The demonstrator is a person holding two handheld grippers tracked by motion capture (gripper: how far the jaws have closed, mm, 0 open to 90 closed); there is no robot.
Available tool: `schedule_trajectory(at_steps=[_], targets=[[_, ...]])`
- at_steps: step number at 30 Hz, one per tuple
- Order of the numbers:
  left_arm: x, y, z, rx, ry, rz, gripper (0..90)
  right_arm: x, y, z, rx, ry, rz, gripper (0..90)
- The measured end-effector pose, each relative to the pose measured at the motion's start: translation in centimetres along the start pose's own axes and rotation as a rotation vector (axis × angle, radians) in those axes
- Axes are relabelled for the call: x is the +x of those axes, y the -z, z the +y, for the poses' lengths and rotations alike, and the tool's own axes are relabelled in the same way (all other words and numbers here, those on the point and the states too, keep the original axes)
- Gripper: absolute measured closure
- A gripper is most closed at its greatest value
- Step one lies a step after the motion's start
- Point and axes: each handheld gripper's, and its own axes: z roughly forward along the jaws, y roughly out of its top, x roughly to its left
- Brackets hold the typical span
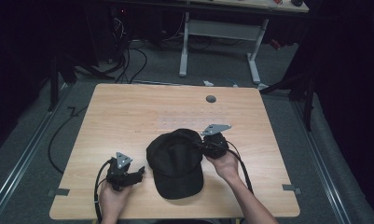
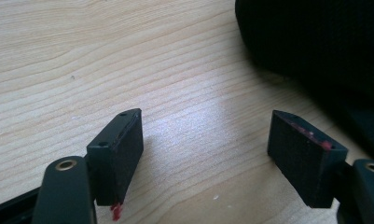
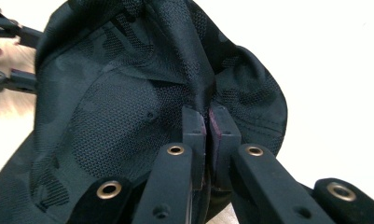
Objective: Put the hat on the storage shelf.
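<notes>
Right gripper point(image 3: 207, 122) pinches a fold of the black mesh fabric baseball cap point(image 3: 142, 93) between clenched jaws. Left gripper point(image 2: 205, 140) hangs released, cap just beyond its right jaw on the light wooden table point(image 1: 128, 112). Grasp made; any lifting remains undone.

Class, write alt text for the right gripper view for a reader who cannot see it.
The right hand-held gripper is shut on a fold of a black cap, its two black jaws pinching the mesh fabric. Pale table shows behind the cap.
</notes>
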Motion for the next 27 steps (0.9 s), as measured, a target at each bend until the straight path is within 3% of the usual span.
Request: schedule_trajectory(at_steps=[6,12,27], targets=[[0.0,0.0,0.0,-0.001,0.002,-0.001,27.3,-0.2,1.1,0.1,-0.036,-0.008,0.015,87.3],[0.0,0.0,0.0,-0.002,0.004,-0.001,27.4,-0.9,2.6,0.0,-0.091,-0.040,0.059,87.3],[-0.1,-0.1,0.0,-0.003,-0.002,0.006,27.3,-1.8,5.6,-0.4,-0.149,-0.041,0.043,87.3]])
